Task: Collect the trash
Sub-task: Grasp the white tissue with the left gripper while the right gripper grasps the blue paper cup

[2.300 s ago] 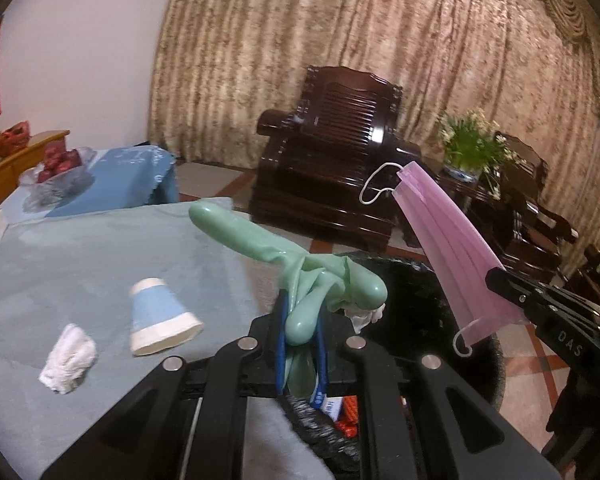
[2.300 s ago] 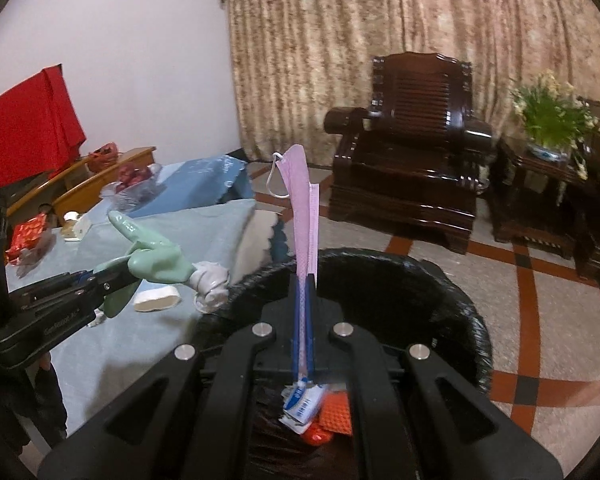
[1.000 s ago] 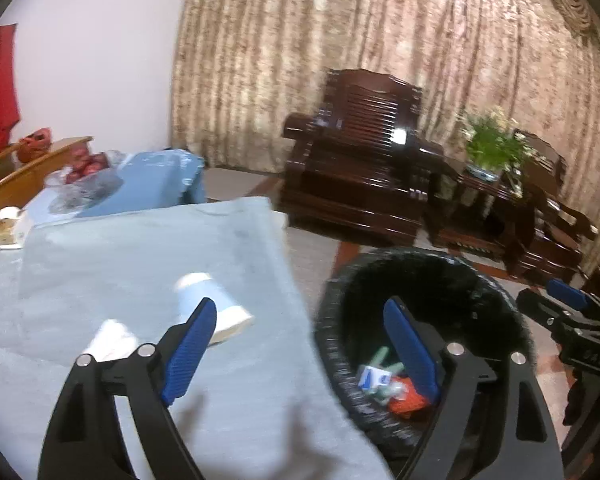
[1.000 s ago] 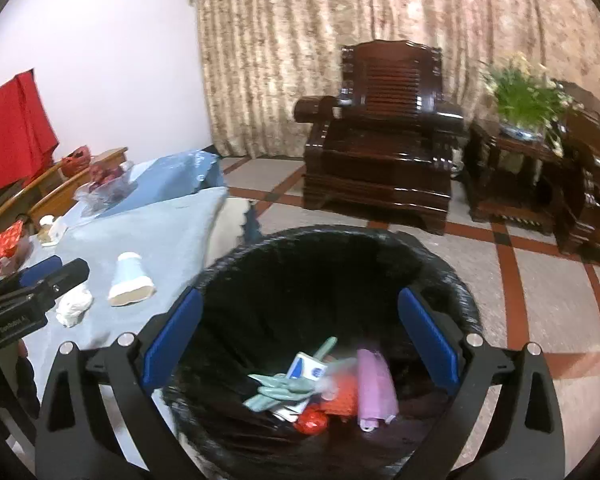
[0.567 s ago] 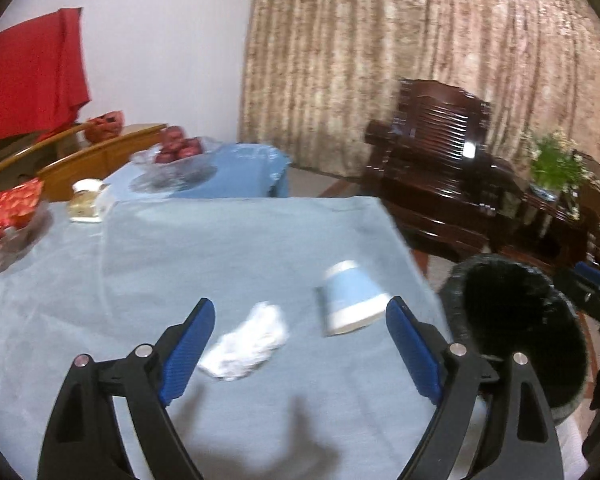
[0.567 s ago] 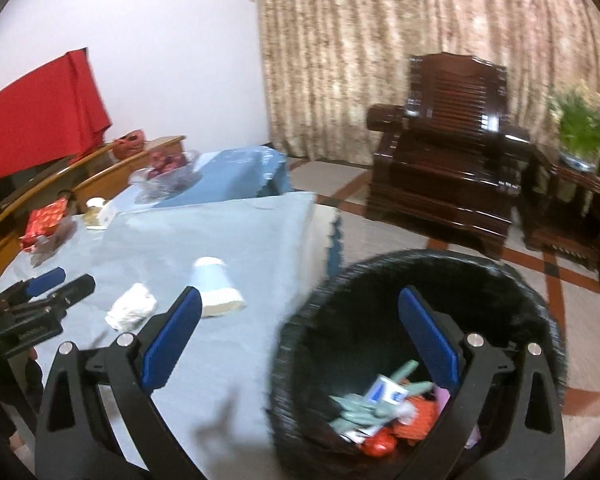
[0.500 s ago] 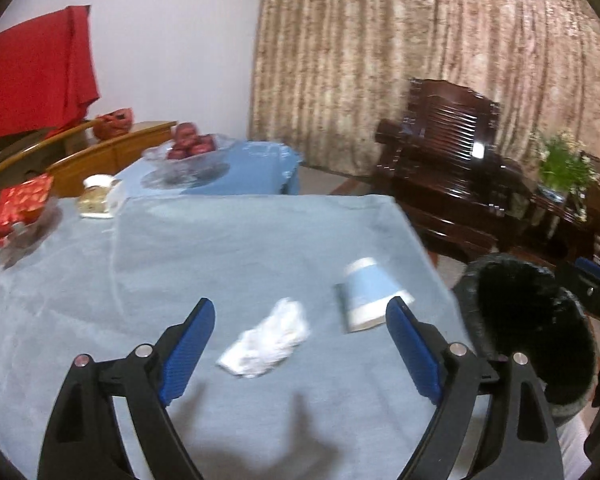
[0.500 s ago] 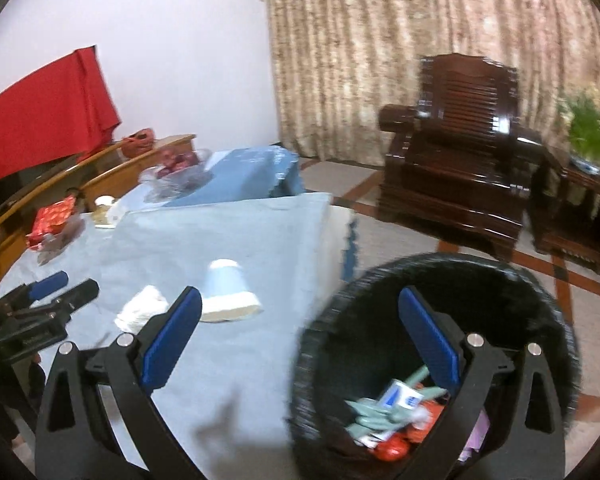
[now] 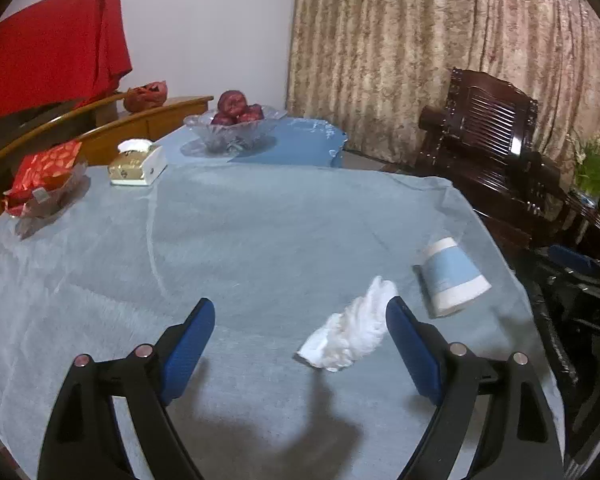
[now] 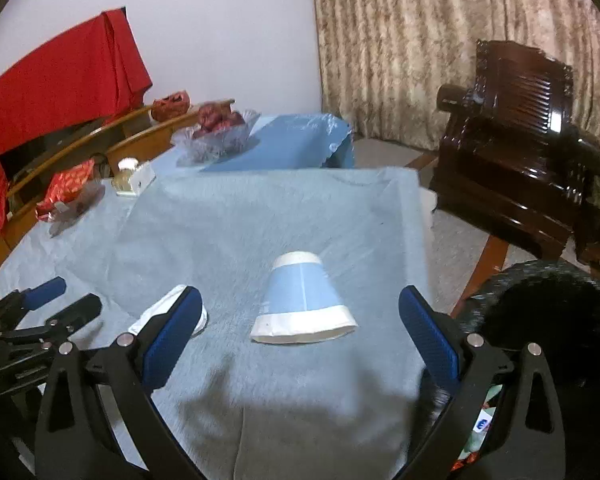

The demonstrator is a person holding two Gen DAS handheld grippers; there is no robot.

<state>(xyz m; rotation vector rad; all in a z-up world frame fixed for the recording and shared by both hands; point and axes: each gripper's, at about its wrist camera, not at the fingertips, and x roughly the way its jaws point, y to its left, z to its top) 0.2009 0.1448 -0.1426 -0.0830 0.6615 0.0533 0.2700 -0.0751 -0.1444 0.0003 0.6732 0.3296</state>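
1. Now both grippers are over the table [image 9: 260, 240], which is covered with a light blue cloth.
2. The left gripper [image 9: 300, 344] has its two fingers wide apart and holds nothing. A crumpled white tissue [image 9: 350, 340] lies on the cloth between them, closer to the right blue pad, and no pad touches it.
3. The right gripper [image 10: 300, 336] also has its fingers wide apart and empty. A blue and white paper cup [image 10: 302, 300] lies on its side on the cloth between them, its wide mouth turned toward the gripper, and it is not touched.
4. In the left wrist view, the cup [image 9: 452, 276] lies just beside the tissue, near the edge of the table.
5. The black trash bin [image 10: 548, 320] stands on the floor by the right edge of the table. Some colored rubbish shows low inside it, but it is mostly hidden behind the gripper, so I cannot tell well what it is.
6. At the far side of the table there are a glass bowl of red fruit [image 9: 232, 124], a tissue box [image 9: 136, 162] and a red packet [image 9: 44, 176].
7. A dark wooden armchair [image 10: 520, 140] stands in front of the curtain [image 9: 420, 40].
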